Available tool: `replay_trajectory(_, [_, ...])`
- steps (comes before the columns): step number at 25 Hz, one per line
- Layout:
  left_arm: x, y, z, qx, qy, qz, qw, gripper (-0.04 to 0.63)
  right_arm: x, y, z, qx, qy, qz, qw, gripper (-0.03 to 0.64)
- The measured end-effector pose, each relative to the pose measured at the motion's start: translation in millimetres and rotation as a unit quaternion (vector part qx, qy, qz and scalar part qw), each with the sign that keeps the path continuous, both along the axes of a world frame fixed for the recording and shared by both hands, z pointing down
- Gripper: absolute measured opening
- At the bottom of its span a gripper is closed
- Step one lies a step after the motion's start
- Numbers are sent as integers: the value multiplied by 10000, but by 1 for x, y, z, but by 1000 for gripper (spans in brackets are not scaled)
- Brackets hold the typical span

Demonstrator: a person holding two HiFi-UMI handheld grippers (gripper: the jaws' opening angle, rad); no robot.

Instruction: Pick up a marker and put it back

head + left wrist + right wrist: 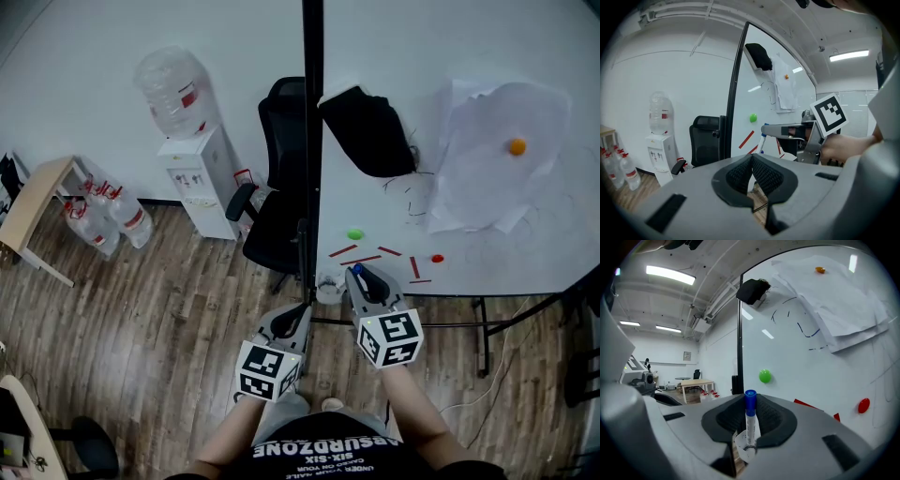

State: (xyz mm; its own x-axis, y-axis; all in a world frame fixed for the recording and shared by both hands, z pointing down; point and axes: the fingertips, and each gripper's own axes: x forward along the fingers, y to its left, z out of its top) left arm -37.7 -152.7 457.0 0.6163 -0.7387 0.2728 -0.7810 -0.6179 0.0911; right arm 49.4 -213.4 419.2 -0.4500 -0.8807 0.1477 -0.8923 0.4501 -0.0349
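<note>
Your left hand-held gripper (752, 163) sits nearest you, low and to the left of the other one, its jaws pressed together with nothing between them. Just beside it, your right hand-held gripper (750, 417) pinches the marker (750, 423) by its white barrel. The marker stands upright between the pads with its blue cap on top, held in the air in front of the whiteboard (469, 84), near its lower edge. On the board beyond the marker are a green magnet (765, 376) and red strips (360, 257). Farther up hang paper sheets (497, 173) under an orange magnet (517, 146), with a black cloth (370, 131) at the board's edge.
</note>
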Motion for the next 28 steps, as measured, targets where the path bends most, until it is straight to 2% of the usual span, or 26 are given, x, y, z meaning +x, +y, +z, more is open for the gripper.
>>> replay_trajectory(16, [3, 10, -3, 19, 45, 60, 10000, 8, 3, 28, -22, 216, -132, -23, 9997, 63])
replay_trajectory(28, [8, 15, 1, -42, 33, 132, 9999, 8, 7, 52, 3, -101, -170, -40, 9998, 61])
